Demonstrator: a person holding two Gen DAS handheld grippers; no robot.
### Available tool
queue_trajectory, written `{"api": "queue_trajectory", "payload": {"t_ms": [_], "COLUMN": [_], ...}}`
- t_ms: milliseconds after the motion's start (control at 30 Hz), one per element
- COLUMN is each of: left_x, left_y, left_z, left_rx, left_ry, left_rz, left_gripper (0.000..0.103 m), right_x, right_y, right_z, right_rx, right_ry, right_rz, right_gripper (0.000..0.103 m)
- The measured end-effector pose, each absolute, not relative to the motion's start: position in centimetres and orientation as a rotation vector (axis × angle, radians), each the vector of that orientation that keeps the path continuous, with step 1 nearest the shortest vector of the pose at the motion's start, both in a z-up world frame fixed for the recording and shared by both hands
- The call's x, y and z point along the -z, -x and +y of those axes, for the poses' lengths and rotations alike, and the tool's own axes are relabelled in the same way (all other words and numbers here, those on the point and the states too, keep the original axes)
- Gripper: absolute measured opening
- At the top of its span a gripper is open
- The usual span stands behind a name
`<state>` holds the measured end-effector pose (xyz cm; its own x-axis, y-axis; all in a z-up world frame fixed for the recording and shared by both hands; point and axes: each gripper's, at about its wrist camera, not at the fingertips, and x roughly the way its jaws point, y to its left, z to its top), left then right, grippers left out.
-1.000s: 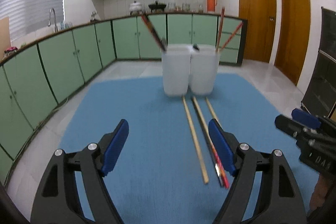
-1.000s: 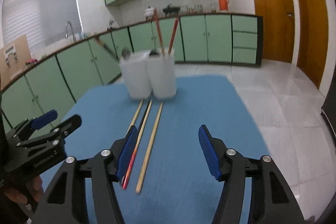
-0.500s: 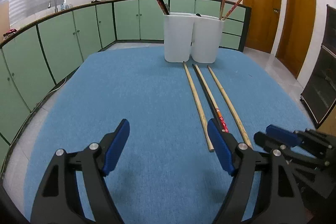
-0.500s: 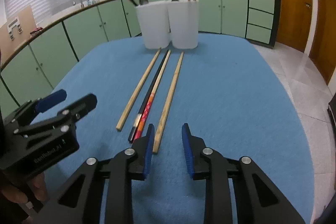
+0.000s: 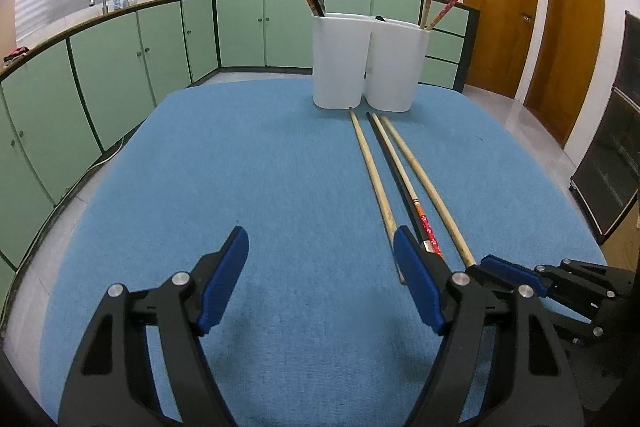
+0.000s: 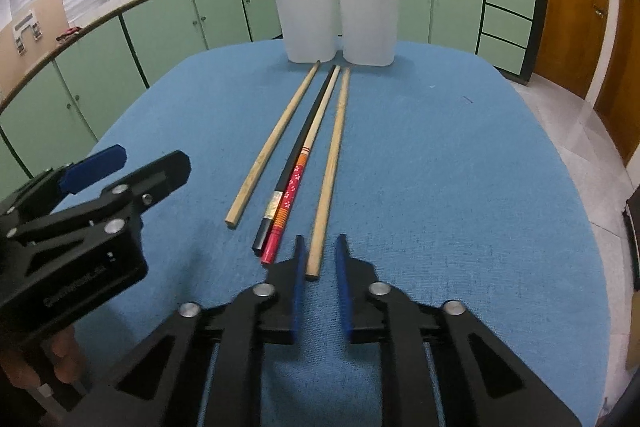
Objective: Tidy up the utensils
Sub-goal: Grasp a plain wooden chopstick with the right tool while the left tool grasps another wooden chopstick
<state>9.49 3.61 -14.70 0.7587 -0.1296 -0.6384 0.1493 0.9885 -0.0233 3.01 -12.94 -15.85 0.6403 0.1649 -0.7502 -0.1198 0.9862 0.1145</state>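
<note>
Right gripper (image 6: pixel 319 259), wide a second ago, I've narrowed around the near end of the rightmost bamboo chopstick (image 6: pixel 330 163), not yet clamped, pointing toward the twelve-o'clock holder (image 6: pixel 340 19).

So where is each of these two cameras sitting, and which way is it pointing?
Left wrist view: rides on the left claw, looking along its wide-open fingers across the blue table at the white utensil holder; the right claw shows at the right.
Right wrist view: rides on the right claw, nearly closed around a wooden chopstick; the left claw and the person's fingers show.
Both share table, chopsticks, holder.
</note>
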Motion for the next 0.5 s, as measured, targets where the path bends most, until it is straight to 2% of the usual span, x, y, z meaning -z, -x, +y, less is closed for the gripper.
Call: {"api": "queue_trajectory", "payload": {"t_ms": [500], "left_x": [15.1], "left_y": [-9.3], "left_z": [2.1], "left_rx": [0.213], "left_ry": [-0.041], "left_rz": [0.722], "left_gripper": [0.07], "right_x": [16.0], "right_y": [-3.8], "right_z": [-18.1], "right_rx": [0.019], "right_ry": [-0.17], "right_rz": [0.85], "right_gripper": [0.007]}}
